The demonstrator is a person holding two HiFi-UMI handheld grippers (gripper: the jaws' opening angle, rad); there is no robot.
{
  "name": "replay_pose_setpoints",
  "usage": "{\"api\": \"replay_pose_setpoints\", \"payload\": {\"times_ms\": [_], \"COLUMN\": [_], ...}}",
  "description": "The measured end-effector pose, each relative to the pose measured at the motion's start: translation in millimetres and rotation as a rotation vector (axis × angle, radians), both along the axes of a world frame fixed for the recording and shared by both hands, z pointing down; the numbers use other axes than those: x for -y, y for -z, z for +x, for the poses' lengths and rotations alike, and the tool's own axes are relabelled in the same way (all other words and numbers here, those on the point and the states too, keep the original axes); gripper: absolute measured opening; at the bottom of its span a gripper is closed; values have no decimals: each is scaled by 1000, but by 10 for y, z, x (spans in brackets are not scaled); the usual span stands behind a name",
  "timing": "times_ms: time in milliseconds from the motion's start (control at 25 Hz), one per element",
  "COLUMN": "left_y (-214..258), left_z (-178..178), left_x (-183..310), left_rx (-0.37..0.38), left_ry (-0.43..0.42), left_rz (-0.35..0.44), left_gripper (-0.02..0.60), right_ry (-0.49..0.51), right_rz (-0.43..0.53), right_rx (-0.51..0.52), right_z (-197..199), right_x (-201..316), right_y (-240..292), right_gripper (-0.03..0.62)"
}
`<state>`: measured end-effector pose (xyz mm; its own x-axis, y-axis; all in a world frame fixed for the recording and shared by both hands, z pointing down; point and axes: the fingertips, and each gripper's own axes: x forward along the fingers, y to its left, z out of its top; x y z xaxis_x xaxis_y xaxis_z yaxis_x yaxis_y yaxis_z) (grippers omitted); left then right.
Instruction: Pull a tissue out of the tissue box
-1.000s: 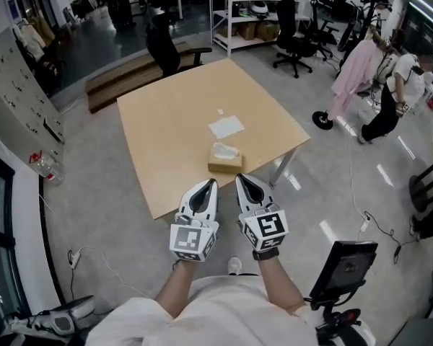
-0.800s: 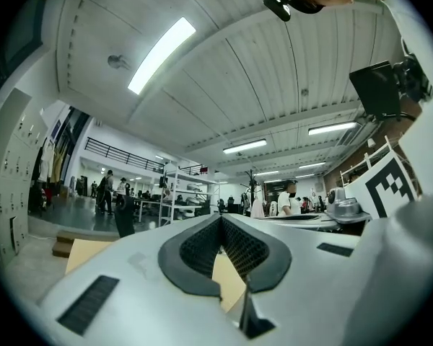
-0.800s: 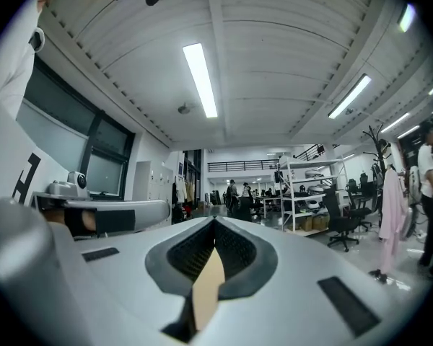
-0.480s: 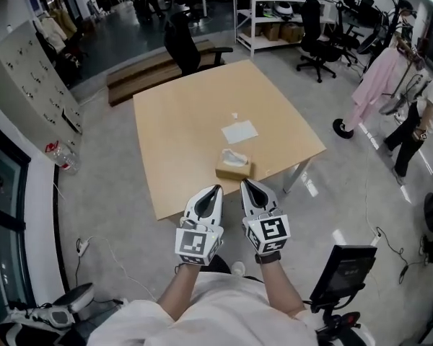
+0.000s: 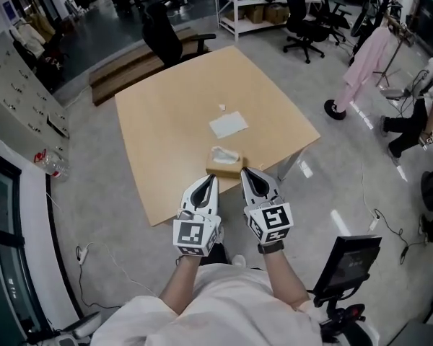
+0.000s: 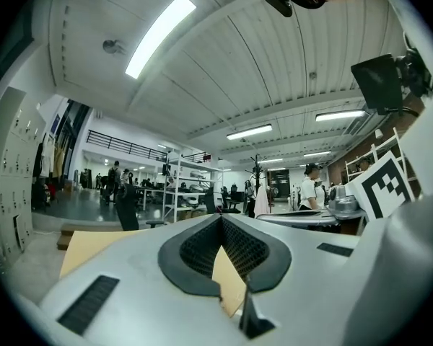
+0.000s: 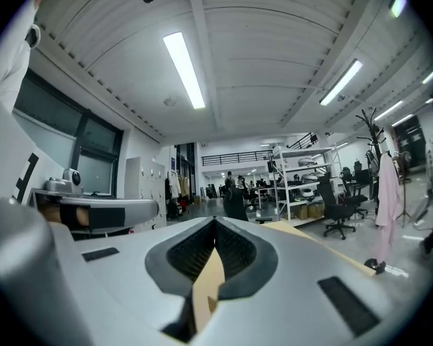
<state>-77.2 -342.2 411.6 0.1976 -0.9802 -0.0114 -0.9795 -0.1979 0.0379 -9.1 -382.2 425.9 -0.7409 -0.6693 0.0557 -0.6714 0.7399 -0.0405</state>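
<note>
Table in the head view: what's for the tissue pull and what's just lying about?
Job: tissue box, tissue poking from its top.
Lying about: flat white sheet, small white scrap beyond it.

Both forearms (image 5: 179, 287) reach fwd from torso, side by side. L tool (image 5: 211, 180) & R tool (image 5: 247, 173) point fwd, near each other, not touching. Each tool's jaws closed tip-to-tip, nothing btwn.
</note>
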Motion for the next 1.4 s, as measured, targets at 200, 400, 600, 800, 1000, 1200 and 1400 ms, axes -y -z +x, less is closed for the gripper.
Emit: {"api": "replay_pose_setpoints", "payload": {"times_ms": [200,400,600,800,1000,1200,1400], "left_y": [54,33,54,71,12,-332,-573], "left_z": [-271,-337,-674,-868,-1114,-1286,-1295], "left_x": [389,730,1053,1385,1508,1843,2068], "left_rx": [-20,-45,-58,-67,-75,-123,-109], "left_ry": [-16,-38,-55,-86,-124,-140,-145], "left_rz": [21,-2,9,23,26,-44,-77], "left_gripper": [0,0,0,0,0,0,0], "right_ry": [-20,-51,-45,-42,-72,-33,-42], "right_rz": [62,31,49,56,65,-113,-144], "right_rx": [-20,-57,-73,-95,-104,15,-35], "right_z": [-222,-255,-642,-946,-1188,-1412,-1405], "right_x": [299,654,874,1196,1331,1521,1802], "right_y": [159,119,128,118,99,-250,-521], "right_gripper": [2,2,2,2,2,2,2]}}
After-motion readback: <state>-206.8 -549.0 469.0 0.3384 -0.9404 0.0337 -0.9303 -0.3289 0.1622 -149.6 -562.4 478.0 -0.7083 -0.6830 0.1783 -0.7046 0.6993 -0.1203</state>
